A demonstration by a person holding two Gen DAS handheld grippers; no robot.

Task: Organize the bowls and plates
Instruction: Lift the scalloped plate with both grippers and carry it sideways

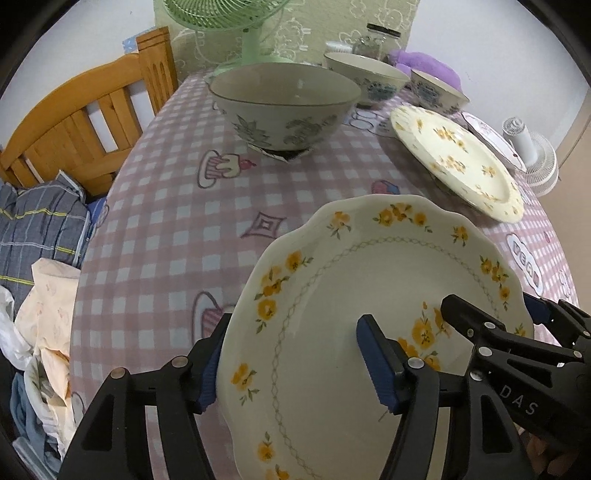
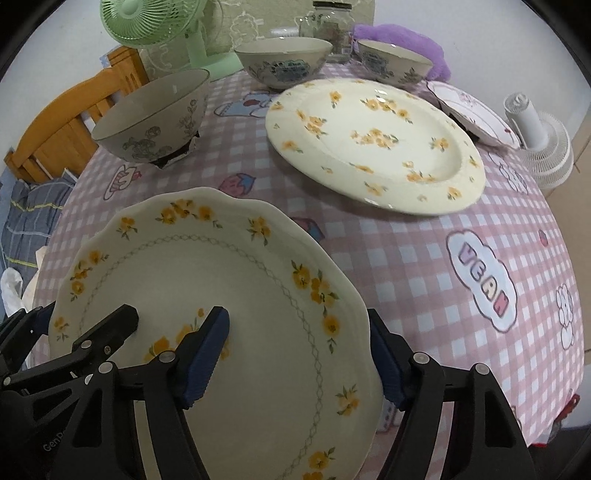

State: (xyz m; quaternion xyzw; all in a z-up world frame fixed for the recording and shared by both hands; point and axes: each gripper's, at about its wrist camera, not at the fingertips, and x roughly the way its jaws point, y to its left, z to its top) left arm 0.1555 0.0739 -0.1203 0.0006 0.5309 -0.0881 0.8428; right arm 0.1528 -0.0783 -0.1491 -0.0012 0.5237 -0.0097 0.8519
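A scalloped cream plate (image 1: 332, 295) (image 2: 221, 280) with yellow flowers lies near the table's front edge. My left gripper (image 1: 291, 365) straddles its left rim. The outer finger is against the edge, and the inner finger stands over the well with its blue pad face bare. My right gripper (image 2: 297, 328) straddles the right rim the same way, with a wide gap between its pads. Each gripper shows in the other's view (image 1: 495, 314) (image 2: 83, 317). A larger round flowered plate (image 2: 373, 144) lies behind, and a grey-flowered bowl (image 1: 284, 99) sits at the back left.
Two blue-patterned bowls (image 2: 284, 59) (image 2: 395, 61) and a small pink plate (image 2: 472, 114) sit at the back. A green fan (image 2: 155, 22), a glass jar (image 2: 332, 29) and a white fan (image 2: 543, 147) line the table's far and right edges. A wooden frame (image 1: 81, 125) and clothes lie to the left.
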